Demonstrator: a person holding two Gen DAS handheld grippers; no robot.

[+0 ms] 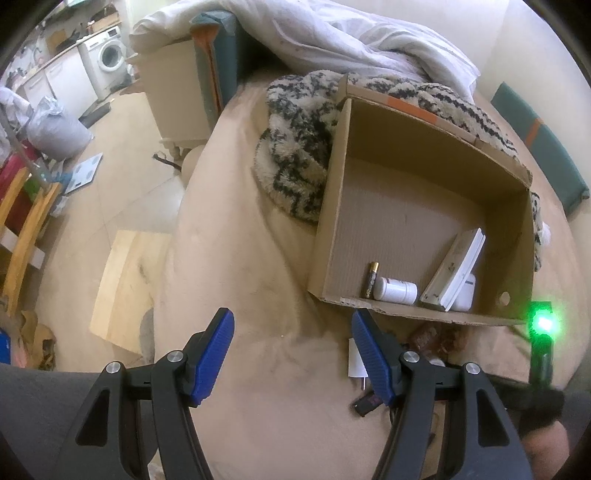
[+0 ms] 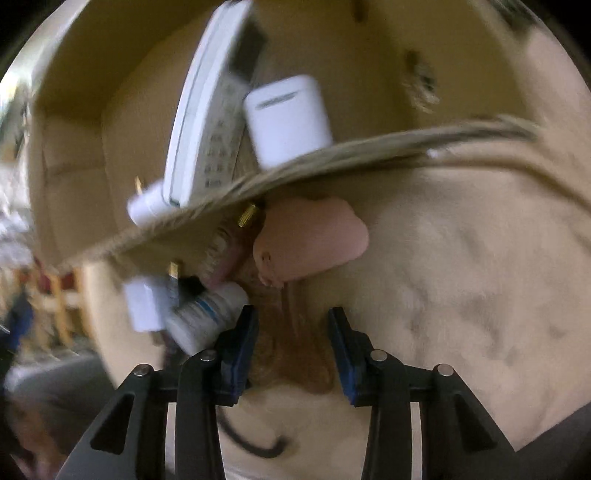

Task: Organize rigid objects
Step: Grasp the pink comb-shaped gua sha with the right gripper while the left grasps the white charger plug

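Left claw (image 1: 291,350) about half open, blue pads well apart, nothing between them, only bare bed (image 1: 258,258) below. Just beside its right pad: a white slip (image 1: 355,360) and a small black stick (image 1: 365,401).

Right claw (image 2: 293,343) pointing steeply down, narrowly open, with a brown thing (image 2: 295,332) filling the gap between the pads (too blurred to tell whether gripped or merely straddled). Close on its left, a white tube (image 2: 207,317) with a blue band, touching a white block (image 2: 142,306). Just above, a pink lump (image 2: 314,240) lying against the outside of the box (image 2: 332,155) wall.

Inside the box, along the near wall: battery (image 1: 372,279), white bottle (image 1: 395,291) on its side touching it, then remote (image 1: 456,273) tilted on edge, and a white case (image 1: 466,295) beside it. Rest of the box floor bare.

Beyond the box, a fuzzy patterned blanket (image 1: 295,147) tucked against its far side, then a white duvet (image 1: 369,33). Far off left, across the floor, a washer (image 1: 107,55).
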